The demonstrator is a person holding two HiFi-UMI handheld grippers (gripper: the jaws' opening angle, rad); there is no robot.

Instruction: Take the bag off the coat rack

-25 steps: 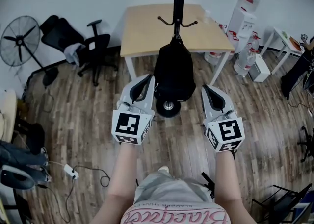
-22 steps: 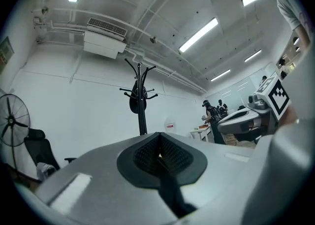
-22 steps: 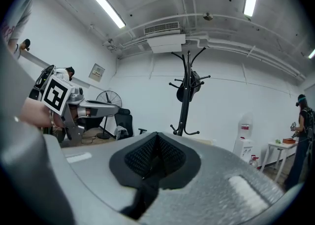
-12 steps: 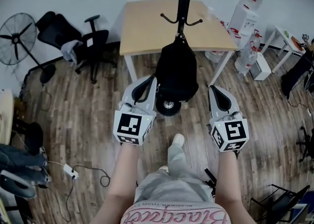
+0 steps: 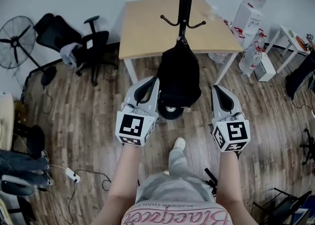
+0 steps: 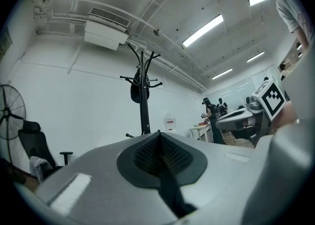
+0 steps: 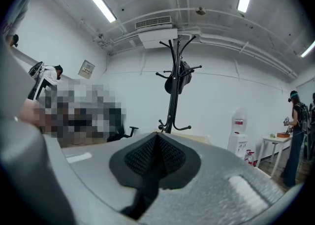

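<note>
A black bag (image 5: 178, 79) hangs from a hook of the black coat rack (image 5: 186, 2), straight ahead of me. My left gripper (image 5: 149, 85) is shut and empty, just left of the bag's lower half. My right gripper (image 5: 219, 93) is also shut and empty, a little to the bag's right. Neither touches the bag. In the left gripper view the closed left gripper (image 6: 159, 143) points up at the coat rack (image 6: 143, 106) and bag (image 6: 136, 92). In the right gripper view the right gripper (image 7: 156, 145) is shut below the coat rack (image 7: 172, 106) and bag (image 7: 173, 83).
A wooden table (image 5: 147, 27) stands behind the rack, whose wheeled base (image 5: 171, 112) sits under the bag. Office chairs (image 5: 93, 47) and a fan (image 5: 17, 42) are at the left. A water dispenser (image 5: 251, 7) and bottles (image 5: 251, 59) are at the right. A power strip (image 5: 73, 175) lies on the floor.
The person has stepped towards the rack, with one foot now forward. Both grippers have come slightly nearer the bag and stay shut. The bag still hangs on its hook.
</note>
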